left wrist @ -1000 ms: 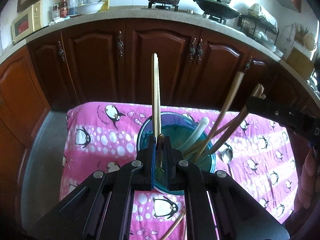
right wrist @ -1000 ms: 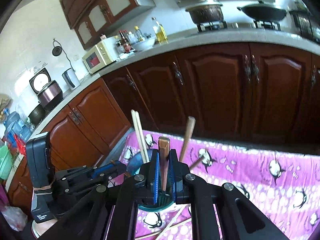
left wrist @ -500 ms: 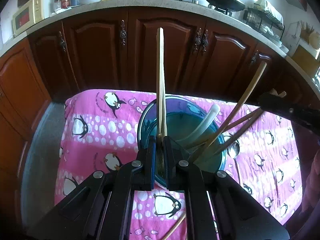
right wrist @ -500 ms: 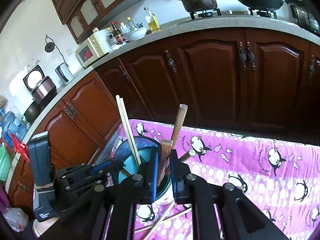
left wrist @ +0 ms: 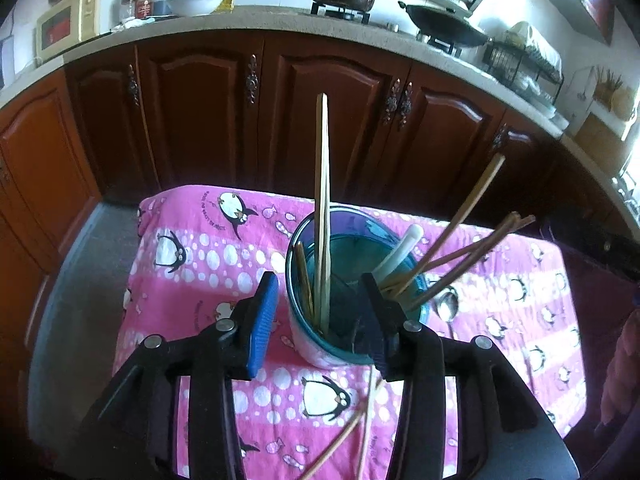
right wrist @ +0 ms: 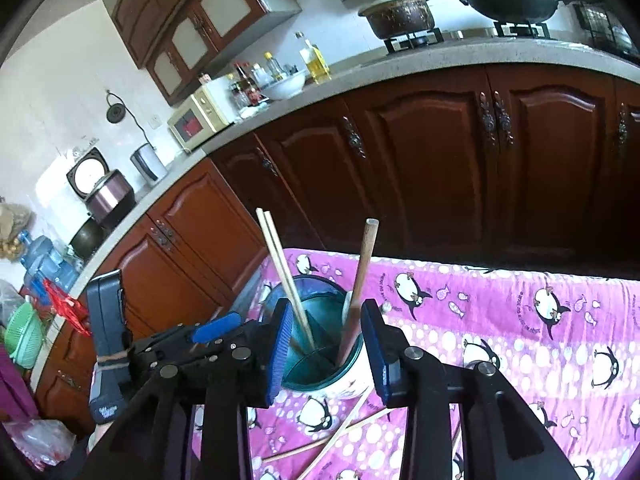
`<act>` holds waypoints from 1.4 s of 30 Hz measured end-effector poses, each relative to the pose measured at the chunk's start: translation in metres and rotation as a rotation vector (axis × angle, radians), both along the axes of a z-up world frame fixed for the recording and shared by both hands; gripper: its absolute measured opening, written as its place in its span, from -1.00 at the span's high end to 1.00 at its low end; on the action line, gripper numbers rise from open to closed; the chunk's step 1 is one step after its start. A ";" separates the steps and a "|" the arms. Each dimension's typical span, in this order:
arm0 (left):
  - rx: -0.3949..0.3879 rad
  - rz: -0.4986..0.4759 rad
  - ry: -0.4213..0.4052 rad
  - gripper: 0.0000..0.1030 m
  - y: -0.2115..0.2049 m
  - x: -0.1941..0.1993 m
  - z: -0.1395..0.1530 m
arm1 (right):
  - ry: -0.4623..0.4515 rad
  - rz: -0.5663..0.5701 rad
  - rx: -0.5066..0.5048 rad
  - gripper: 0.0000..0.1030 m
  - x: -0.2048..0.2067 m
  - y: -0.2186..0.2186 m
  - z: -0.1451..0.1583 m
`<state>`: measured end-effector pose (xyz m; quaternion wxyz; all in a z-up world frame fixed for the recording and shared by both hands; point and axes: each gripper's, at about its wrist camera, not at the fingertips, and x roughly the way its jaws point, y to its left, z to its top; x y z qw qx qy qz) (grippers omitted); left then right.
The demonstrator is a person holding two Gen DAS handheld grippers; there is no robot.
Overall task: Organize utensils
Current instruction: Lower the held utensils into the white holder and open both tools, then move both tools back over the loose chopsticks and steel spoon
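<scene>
Our left gripper (left wrist: 318,316) fingers are spreading, clear of the chopsticks (left wrist: 322,200) standing in the holder (left wrist: 320,344) at frame centre. Our right gripper (right wrist: 326,340) fingers are spreading off the wooden handle (right wrist: 360,288). Loose chopsticks (right wrist: 336,436) lie on the cloth (right wrist: 520,320) below.

Table under a pink penguin-print cloth (left wrist: 224,264) (white-dotted) bearing a teal utensil holder (left wrist: 312,344), loose chopsticks (right wrist: 340,436), a metal spoon (left wrist: 446,306).

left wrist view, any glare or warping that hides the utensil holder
Left wrist view: fisheye bows the counter edge and darkens the corners; window glare washes out the right side, yet the teal utensil holder stays sharp. Right wrist view: same bowing, holder clear between the fingers.
</scene>
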<state>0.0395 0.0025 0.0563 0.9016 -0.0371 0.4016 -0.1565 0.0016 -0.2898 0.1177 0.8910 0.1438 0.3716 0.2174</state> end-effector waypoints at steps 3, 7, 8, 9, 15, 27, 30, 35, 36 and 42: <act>-0.009 -0.013 -0.011 0.21 0.005 -0.014 0.006 | -0.002 0.000 -0.012 0.28 -0.013 -0.004 0.000; -0.012 -0.051 -0.007 0.21 0.010 -0.039 0.008 | 0.037 -0.008 -0.029 0.28 -0.027 -0.013 -0.015; -0.011 -0.063 0.001 0.21 0.010 -0.045 0.005 | 0.047 -0.010 -0.034 0.28 -0.028 -0.015 -0.020; -0.011 -0.075 0.013 0.21 0.010 -0.050 0.002 | 0.070 -0.013 -0.044 0.28 -0.031 -0.017 -0.029; -0.005 -0.164 0.115 0.16 -0.007 -0.068 -0.035 | 0.219 -0.052 -0.057 0.28 -0.034 -0.031 -0.081; 0.053 -0.286 0.243 -0.07 -0.072 -0.051 -0.117 | 0.285 -0.079 -0.045 0.27 -0.041 -0.046 -0.104; 0.075 -0.283 0.262 -0.09 -0.085 -0.042 -0.132 | 0.290 -0.086 -0.045 0.27 -0.042 -0.050 -0.104; 0.054 -0.380 0.248 -0.09 -0.106 -0.046 -0.137 | 0.298 -0.093 -0.036 0.27 -0.043 -0.054 -0.105; 0.041 -0.417 0.254 -0.09 -0.110 -0.049 -0.137 | 0.299 -0.095 -0.037 0.27 -0.042 -0.055 -0.105; 0.011 -0.427 0.264 -0.09 -0.102 -0.053 -0.126 | 0.303 -0.101 -0.038 0.27 -0.040 -0.059 -0.106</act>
